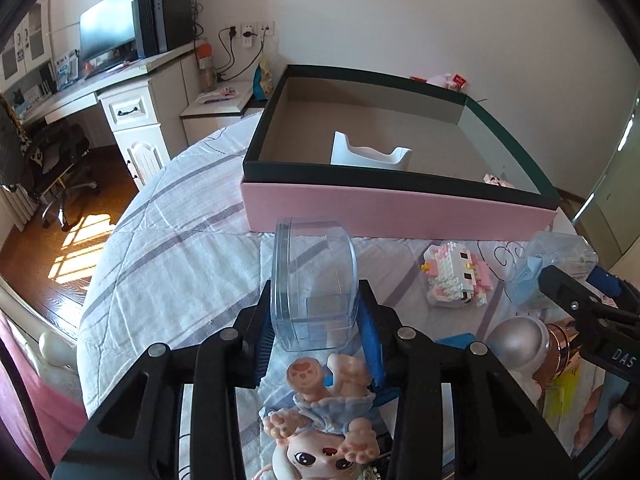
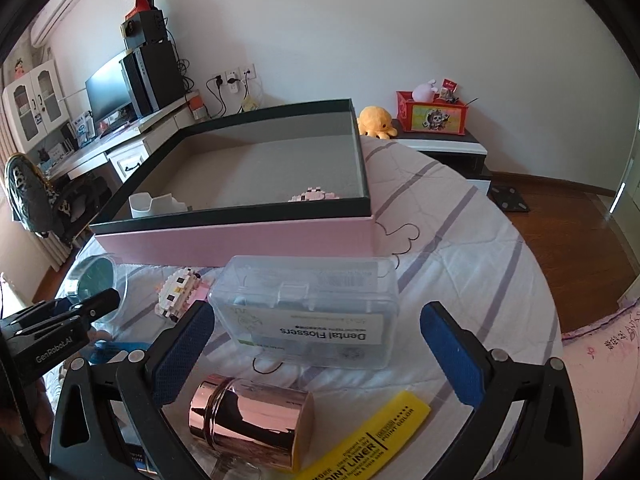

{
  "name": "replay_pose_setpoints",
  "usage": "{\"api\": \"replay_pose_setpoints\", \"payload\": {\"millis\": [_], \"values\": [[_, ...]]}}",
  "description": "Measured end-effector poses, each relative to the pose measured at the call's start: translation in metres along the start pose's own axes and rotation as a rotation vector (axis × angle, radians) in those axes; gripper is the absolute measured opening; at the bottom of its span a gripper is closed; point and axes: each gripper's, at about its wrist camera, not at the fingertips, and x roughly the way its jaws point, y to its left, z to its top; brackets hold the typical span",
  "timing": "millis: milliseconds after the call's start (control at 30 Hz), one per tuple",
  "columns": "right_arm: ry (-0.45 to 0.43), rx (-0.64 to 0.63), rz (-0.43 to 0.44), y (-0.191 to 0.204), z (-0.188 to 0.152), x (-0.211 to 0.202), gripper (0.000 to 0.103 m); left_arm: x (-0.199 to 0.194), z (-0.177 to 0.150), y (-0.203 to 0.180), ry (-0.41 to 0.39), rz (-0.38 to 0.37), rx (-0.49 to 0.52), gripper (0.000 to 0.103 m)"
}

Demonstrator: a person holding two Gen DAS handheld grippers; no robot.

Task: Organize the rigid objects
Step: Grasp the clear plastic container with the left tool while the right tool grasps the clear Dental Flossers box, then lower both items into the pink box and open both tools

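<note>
My left gripper [image 1: 316, 320] is shut on a clear round plastic container [image 1: 314, 280], held above the bed in front of the pink box [image 1: 380, 210]. The box holds a white stand [image 1: 370, 154] and a small pink block figure [image 1: 496, 180]. My right gripper [image 2: 316, 344] is open, its blue pads either side of a clear dental flosser case [image 2: 308, 312], not touching it. A rose-gold metal cylinder [image 2: 252, 420] and a yellow highlighter [image 2: 368, 440] lie just below it. A white and pink block figure [image 1: 456, 280] lies between the grippers.
A pink doll figure [image 1: 324, 416] lies under my left gripper. The bed has a striped quilt [image 2: 460, 248]. A desk with a monitor [image 1: 108, 34] stands to the left, a nightstand with a red box [image 2: 432, 114] at the back right.
</note>
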Motion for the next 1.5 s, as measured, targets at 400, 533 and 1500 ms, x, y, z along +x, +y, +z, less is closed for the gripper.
{"api": "replay_pose_setpoints", "payload": {"millis": [400, 533, 1500], "values": [[-0.022, -0.020, 0.002, 0.004, 0.003, 0.007, 0.097, -0.026, -0.002, 0.005, -0.084, 0.032, 0.011, 0.038], [-0.100, -0.043, -0.009, 0.012, 0.007, -0.021, 0.097, -0.051, -0.002, 0.004, -0.139, 0.020, 0.011, 0.038], [-0.357, -0.141, 0.042, 0.055, 0.017, -0.141, 0.098, -0.163, 0.007, -0.033, -0.371, -0.045, 0.103, 0.038]]}}
